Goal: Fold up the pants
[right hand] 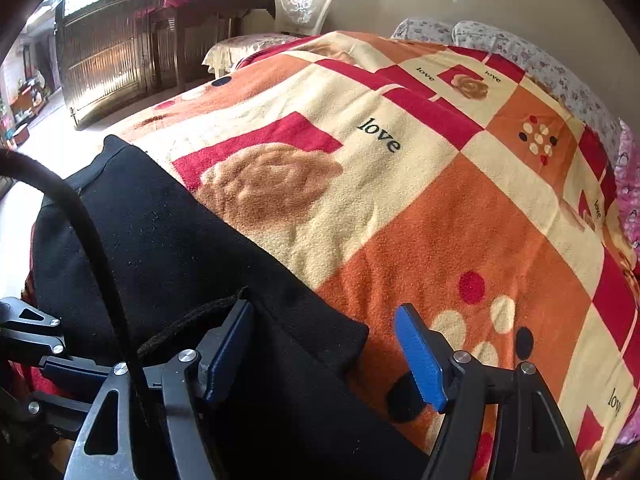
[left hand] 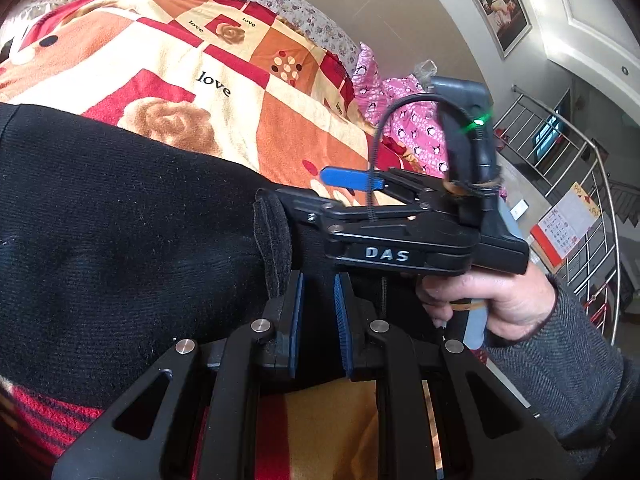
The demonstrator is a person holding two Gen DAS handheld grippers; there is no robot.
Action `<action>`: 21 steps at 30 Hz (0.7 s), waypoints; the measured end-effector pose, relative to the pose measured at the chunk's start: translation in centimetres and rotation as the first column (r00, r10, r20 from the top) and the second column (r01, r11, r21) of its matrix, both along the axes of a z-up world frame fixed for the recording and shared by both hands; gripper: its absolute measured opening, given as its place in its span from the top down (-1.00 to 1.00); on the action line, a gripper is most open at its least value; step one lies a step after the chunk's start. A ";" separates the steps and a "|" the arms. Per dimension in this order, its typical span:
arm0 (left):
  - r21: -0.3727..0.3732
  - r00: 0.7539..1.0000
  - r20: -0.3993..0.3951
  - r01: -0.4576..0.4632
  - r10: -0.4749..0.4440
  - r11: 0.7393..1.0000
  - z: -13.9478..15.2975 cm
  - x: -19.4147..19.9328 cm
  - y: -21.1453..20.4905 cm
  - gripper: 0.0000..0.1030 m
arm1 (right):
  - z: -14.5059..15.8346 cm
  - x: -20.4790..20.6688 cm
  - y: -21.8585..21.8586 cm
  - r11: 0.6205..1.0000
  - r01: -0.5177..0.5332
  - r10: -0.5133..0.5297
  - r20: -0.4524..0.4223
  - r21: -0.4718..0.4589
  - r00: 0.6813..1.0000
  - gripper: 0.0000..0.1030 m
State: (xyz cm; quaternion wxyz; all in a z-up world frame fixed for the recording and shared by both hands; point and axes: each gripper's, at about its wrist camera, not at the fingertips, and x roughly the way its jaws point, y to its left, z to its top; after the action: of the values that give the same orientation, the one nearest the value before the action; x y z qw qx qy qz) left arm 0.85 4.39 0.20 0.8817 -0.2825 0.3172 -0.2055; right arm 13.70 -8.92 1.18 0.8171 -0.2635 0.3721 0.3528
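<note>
Black pants (left hand: pixel 120 240) lie flat across an orange, red and cream "love" blanket (left hand: pixel 200 72) on a bed. My left gripper (left hand: pixel 320 320) stands over the pants' near edge, its blue pads a narrow gap apart with black fabric between them. In the left wrist view my right gripper (left hand: pixel 344 192) comes in from the right, held by a hand (left hand: pixel 492 304), its blue pad above the blanket. In the right wrist view the pants (right hand: pixel 168 248) run to the left, and my right gripper (right hand: pixel 324 356) is wide open around their end edge.
Floral pillows (left hand: pixel 280 0) and pink penguin-print bedding (left hand: pixel 412 128) lie at the bed's far end. A stair railing (left hand: pixel 580 200) stands to the right. A white chair (right hand: pixel 304 0) and a dark wooden cabinet (right hand: pixel 120 40) stand beyond the bed.
</note>
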 end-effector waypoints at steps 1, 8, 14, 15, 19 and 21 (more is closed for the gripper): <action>-0.003 1.000 0.000 -0.002 0.002 1.000 0.0 0.0 0.0 0.71 | 0.3 -0.2 -0.3 1.000 0.007 -0.007 0.014 0.009 1.000 -0.35; -0.008 1.000 -0.002 0.001 -0.001 1.000 -0.1 -0.2 0.0 0.71 | 6.3 -4.4 -7.3 0.937 0.105 -0.155 0.127 0.334 0.980 -0.35; 0.001 1.000 -0.002 -0.002 0.002 1.000 -0.1 0.0 -0.3 0.71 | 5.5 -7.2 -15.7 0.868 0.238 -0.341 0.176 0.437 0.923 -0.35; 0.004 1.000 -0.004 -0.002 0.002 1.000 0.0 0.0 -0.3 0.71 | 4.6 -7.2 -16.9 0.861 0.261 -0.363 0.167 0.437 0.917 -0.35; 0.009 1.000 -0.003 -0.003 0.003 1.000 0.0 0.0 -0.5 0.71 | 1.1 -5.8 -20.5 0.821 0.396 -0.466 0.081 0.412 0.881 -0.35; 0.021 1.000 -0.003 -0.007 0.007 1.000 0.1 0.0 -0.7 0.71 | 0.8 -5.0 -21.6 0.785 0.449 -0.502 0.014 0.428 0.865 -0.35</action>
State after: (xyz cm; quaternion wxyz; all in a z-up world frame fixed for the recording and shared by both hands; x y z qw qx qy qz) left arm 0.83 3.68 0.31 0.8848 -0.2747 0.3196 -0.1987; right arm 8.66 -30.55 1.94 0.9381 -0.0054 0.2910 0.1876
